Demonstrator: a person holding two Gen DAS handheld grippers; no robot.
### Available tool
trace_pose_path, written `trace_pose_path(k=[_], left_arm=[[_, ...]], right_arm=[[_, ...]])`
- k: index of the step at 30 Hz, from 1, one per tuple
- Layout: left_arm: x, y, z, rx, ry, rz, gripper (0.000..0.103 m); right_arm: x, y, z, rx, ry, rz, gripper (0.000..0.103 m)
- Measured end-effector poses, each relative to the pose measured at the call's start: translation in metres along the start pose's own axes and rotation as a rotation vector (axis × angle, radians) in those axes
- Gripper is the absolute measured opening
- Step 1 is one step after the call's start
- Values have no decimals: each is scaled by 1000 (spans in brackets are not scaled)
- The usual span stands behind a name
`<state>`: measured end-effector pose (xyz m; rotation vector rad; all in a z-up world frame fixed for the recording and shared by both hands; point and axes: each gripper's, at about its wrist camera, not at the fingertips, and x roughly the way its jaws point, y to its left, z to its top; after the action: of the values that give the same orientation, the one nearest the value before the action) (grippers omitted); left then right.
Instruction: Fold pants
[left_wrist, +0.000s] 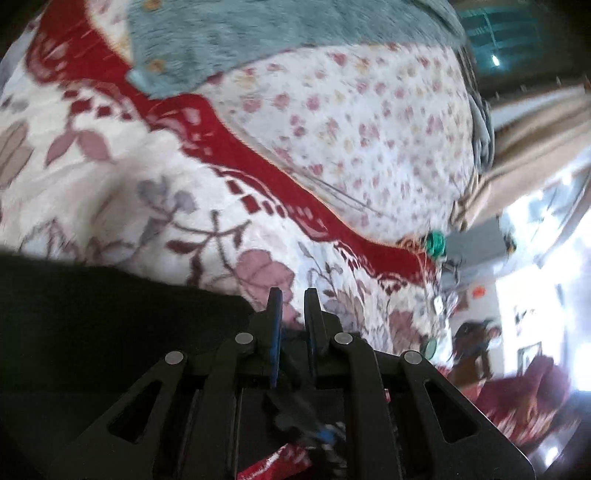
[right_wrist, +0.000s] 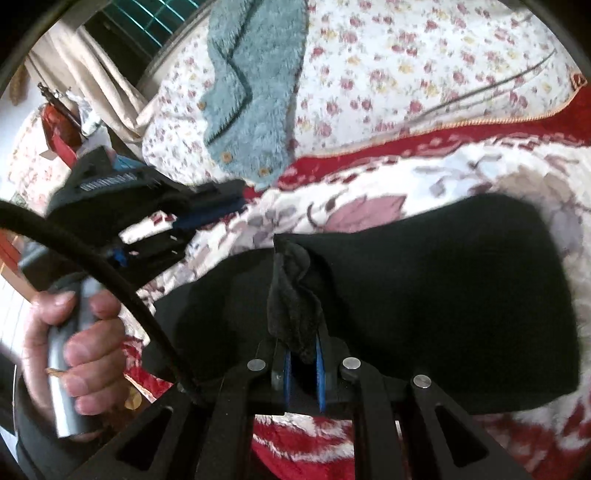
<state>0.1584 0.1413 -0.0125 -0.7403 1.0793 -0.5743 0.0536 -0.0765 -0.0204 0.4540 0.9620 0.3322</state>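
Observation:
The black pants (right_wrist: 424, 280) lie folded on a floral blanket with a red border. In the right wrist view my right gripper (right_wrist: 303, 334) is shut on a bunched edge of the pants, which sticks up between its blue-padded fingers. In the left wrist view the pants (left_wrist: 110, 306) fill the lower left, and my left gripper (left_wrist: 293, 295) sits just past their edge above the blanket, its fingers close together with a narrow gap and nothing held. The left gripper also shows in the right wrist view (right_wrist: 218, 206), held by a hand (right_wrist: 74, 350).
A grey-blue fluffy garment (right_wrist: 255, 96) with buttons lies on a flowered sheet (left_wrist: 351, 122) beyond the blanket (left_wrist: 129, 192). A black cable (right_wrist: 110, 273) crosses the right wrist view. Beige curtains (left_wrist: 535, 147) and room clutter lie past the bed edge.

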Motion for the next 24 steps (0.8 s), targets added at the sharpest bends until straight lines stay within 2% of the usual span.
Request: trace_pose_path(k=[2, 4, 6, 7, 8, 13, 16, 21, 23, 24], left_arm=[[5, 12, -7, -28, 7, 5, 9], [11, 21, -13, -52, 25, -2, 9], [17, 26, -20, -79, 40, -10, 9], [19, 27, -23, -90, 42, -11, 9], [19, 27, -25, -92, 36, -16, 9], [3, 28, -28, -111, -36, -43, 9], [-8, 21, -31, -94, -73, -48, 9], [6, -31, -50, 13, -53, -151, 9], [29, -53, -63, 39, -21, -181, 9], [40, -59, -68, 43, -7, -173, 9]], right_arm=[[7, 0, -6, 3, 3, -13, 10], [7, 3, -11, -27, -32, -25, 13], [8, 11, -14, -83, -41, 9, 31], [6, 14, -16, -109, -48, 36, 49], [3, 20, -18, -136, -49, 46, 58], [-25, 26, -34, -185, -42, 136, 59], [-59, 10, -51, -249, -73, 164, 59], [-108, -51, -59, -292, -204, -11, 59], [-117, -67, -52, -293, -244, -69, 59], [-121, -78, -46, -275, -271, -109, 59]])
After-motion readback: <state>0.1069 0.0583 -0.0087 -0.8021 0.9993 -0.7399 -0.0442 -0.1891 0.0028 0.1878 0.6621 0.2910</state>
